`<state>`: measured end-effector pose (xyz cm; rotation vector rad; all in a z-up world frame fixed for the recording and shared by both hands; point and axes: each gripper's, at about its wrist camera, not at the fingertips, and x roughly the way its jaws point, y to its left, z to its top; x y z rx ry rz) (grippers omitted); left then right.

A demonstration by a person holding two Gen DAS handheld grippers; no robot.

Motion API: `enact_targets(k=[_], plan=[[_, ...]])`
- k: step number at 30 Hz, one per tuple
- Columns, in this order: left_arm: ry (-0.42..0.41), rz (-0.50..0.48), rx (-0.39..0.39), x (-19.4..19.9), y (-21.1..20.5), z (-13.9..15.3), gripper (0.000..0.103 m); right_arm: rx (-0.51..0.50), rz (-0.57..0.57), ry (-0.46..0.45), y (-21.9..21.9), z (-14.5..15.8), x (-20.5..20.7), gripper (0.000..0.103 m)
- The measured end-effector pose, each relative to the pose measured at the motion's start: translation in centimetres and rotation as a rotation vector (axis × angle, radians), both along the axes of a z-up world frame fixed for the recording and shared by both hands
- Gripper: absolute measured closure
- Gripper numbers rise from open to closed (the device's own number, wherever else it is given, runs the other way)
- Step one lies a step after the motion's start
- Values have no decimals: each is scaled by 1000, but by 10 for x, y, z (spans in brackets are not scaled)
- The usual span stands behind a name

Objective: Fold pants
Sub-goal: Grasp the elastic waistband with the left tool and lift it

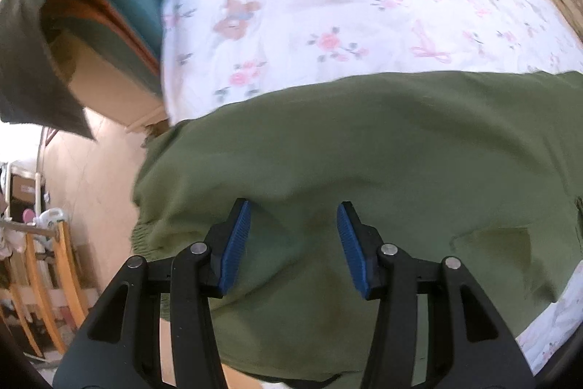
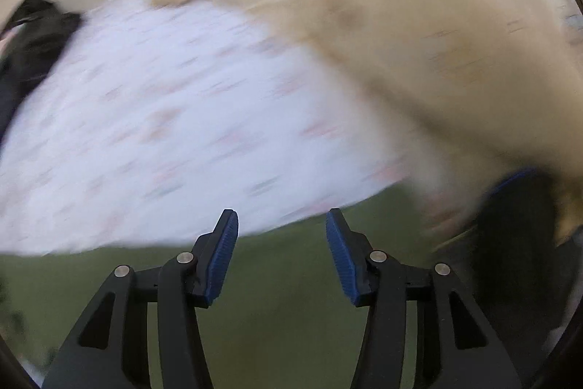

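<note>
Olive green pants (image 1: 364, 152) lie spread on a white floral bedsheet (image 1: 328, 6), with the elastic waistband at the left edge of the bed. My left gripper (image 1: 293, 217) is open and empty just above the pants near the waistband. In the right wrist view, which is blurred by motion, my right gripper (image 2: 282, 225) is open and empty above the green pants (image 2: 273, 316), near their far edge against the sheet (image 2: 164, 133).
A stack of folded clothes (image 1: 109, 6) sits at the bed's far left corner. A tan quilt (image 2: 419, 24) is bunched at the right. A dark garment (image 2: 32, 39) lies at the far left. Wooden furniture (image 1: 40, 265) stands on the floor left of the bed.
</note>
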<state>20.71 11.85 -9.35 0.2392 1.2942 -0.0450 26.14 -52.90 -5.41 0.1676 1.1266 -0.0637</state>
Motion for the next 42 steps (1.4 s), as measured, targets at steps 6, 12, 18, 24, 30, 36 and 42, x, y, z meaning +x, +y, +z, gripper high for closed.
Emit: enact_targets(k=[6,12,18,24,30,36,42], plan=[[102,-81,79,-7,-23,-40,57,89,178,195,102,-70,-1,60],[168,47,34,-4,19,-36,42,-25,39,177,69,-79,-3,87],[138,188,10,-12,82,-15,43,6,-96,156,39,-57,-26,80],[-18,349,-185,-31,163,36,28,136,17,42,100,-9,-52,79],[-76,501,-444,-60,237,12,11,247,120,-33,173,26,-90,36],[7,559,-601,-61,235,-57,11,240,184,-2,232,37,-118,36],[84,500,-799,-49,215,-103,11,211,158,30,244,35,-139,36]])
